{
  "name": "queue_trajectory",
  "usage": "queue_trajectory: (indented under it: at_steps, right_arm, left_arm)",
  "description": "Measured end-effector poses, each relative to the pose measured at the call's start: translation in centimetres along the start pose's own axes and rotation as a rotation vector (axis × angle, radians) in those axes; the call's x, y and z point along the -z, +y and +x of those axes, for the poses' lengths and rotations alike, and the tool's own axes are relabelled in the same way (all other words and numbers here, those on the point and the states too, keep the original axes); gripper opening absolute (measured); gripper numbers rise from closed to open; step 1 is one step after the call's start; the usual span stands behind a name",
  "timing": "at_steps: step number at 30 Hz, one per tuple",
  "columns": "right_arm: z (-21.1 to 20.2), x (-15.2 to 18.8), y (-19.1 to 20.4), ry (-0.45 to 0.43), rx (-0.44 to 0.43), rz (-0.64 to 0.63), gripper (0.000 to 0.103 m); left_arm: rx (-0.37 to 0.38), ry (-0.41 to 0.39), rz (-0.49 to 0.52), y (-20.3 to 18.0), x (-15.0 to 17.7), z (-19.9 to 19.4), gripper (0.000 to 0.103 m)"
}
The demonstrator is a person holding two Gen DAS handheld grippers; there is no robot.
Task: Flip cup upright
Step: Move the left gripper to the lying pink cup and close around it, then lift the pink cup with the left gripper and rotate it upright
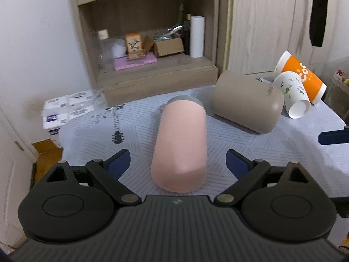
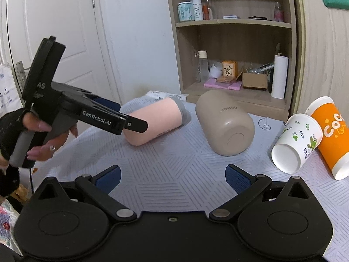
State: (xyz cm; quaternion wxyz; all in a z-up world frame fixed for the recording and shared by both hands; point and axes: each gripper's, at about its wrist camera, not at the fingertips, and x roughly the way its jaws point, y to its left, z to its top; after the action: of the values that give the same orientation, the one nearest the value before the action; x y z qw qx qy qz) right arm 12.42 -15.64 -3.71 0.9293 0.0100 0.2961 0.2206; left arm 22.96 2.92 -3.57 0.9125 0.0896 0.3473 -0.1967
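Several cups lie on their sides on the quilted table. A pink cup [image 1: 182, 144] with a grey lid end lies lengthwise, its base end between the open fingers of my left gripper [image 1: 177, 163]; the pads do not touch it. It also shows in the right wrist view [image 2: 154, 120], with the left gripper [image 2: 135, 124] at its base. A taupe cup [image 1: 246, 102] [image 2: 226, 126] lies beside it. A white patterned paper cup [image 1: 293, 93] [image 2: 296, 142] and an orange paper cup [image 1: 303, 76] [image 2: 331, 135] lie at the right. My right gripper [image 2: 173, 180] is open and empty over bare cloth.
A wooden shelf unit [image 1: 148, 69] [image 2: 235, 65] with bottles, boxes and a paper roll stands behind the table. Tissue packs [image 1: 65, 109] sit on the floor at the left. A white door [image 2: 65, 32] is at the left. The right gripper's blue fingertip [image 1: 333, 136] shows at the right edge.
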Motion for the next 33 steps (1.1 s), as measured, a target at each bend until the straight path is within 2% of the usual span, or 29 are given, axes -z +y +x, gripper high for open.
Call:
queue_trajectory:
  at_steps: [3,6,9,11,12,14,16,24,33]
  right_arm:
    - [0.4,0.1,-0.4,0.018,0.000,0.027,0.103]
    - [0.5,0.2,-0.8,0.030,-0.010,0.059,0.103]
    - [0.6,0.3,-1.1,0.036,-0.009,0.072,0.103]
    - [0.6,0.4,-1.1,0.038,0.000,0.071,0.103]
    - [0.6,0.5,-1.2,0.037,0.003,0.070,0.103]
    - [0.6,0.6,-1.2,0.037,0.004,0.069,0.103]
    - [0.8,0.6,-1.3,0.038,0.005,0.073,0.103]
    - [1.0,0.8,-1.5,0.051,-0.006,0.079,0.103]
    - [-0.2,1.8,-1.7,0.049,-0.068,0.111,0.103]
  left_arm:
    - [0.031,0.004,-0.014,0.2,-0.2,0.4,0.093]
    - [0.080,0.020,-0.103,0.7,-0.2,0.8,0.093]
    - [0.035,0.018,-0.079,0.3,-0.1,1.4,0.093]
    - [0.033,0.034,-0.085,0.3,0.1,1.8,0.091]
    - [0.032,0.042,-0.093,0.3,0.2,2.0,0.087]
    - [0.030,0.055,-0.092,0.2,0.4,2.3,0.071]
    - [0.007,0.068,-0.101,0.2,0.6,2.5,0.062]
    - [0.014,0.084,-0.178,0.0,1.1,1.8,0.061]
    - [0.025,0.224,-0.308,-1.8,3.0,-1.2,0.061]
